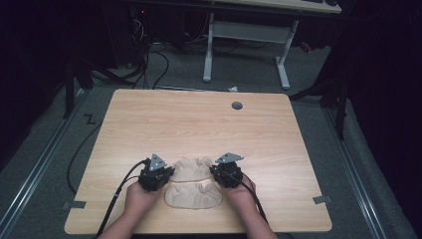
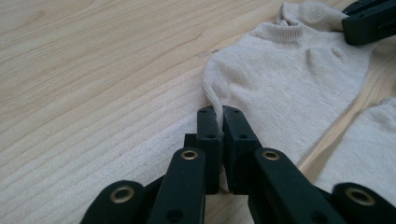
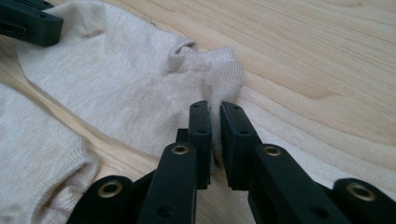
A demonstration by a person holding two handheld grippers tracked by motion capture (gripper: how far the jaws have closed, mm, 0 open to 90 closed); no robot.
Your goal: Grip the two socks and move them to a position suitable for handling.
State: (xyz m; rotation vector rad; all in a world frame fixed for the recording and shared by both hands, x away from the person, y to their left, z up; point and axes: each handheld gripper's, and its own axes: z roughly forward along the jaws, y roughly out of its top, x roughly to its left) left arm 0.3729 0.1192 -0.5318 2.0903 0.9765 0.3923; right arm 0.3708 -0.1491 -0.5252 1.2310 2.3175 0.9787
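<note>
Nearest the person, at the front edge of the pale wooden surface (image 1: pixel 199 124), two forearms come in and each hand (image 1: pixel 139 195) grips a black two-jaw tool with a grey three-cornered plate on top. Between the hands lie two beige knitted ankle socks, one behind the other. The nearer beige sock (image 1: pixel 194 194) rests flat on the wood, untouched by either tool.

Just beyond it, the farther beige sock (image 1: pixel 191 168) is caught at both ends. The left gripper (image 2: pixel 218 122) has its jaws pressed together on a thin fold of the sock's rounded edge (image 2: pixel 289 84), with the cloth rising between them. The right gripper (image 3: pixel 210 119) has its jaws clamped on the opposite end, close by the ribbed cuff opening (image 3: pixel 205 63), a ridge of fabric pinched in the narrow gap. Each gripper view shows the other tool's black tip at the sock's far end.

Farther off, a small round grey grommet (image 1: pixel 237 105) sits in the wood near the back edge. Beyond the surface, grey carpet (image 1: pixel 239 74) holds black cables (image 1: pixel 154 59) and the white legs of another desk (image 1: pixel 249 45).
</note>
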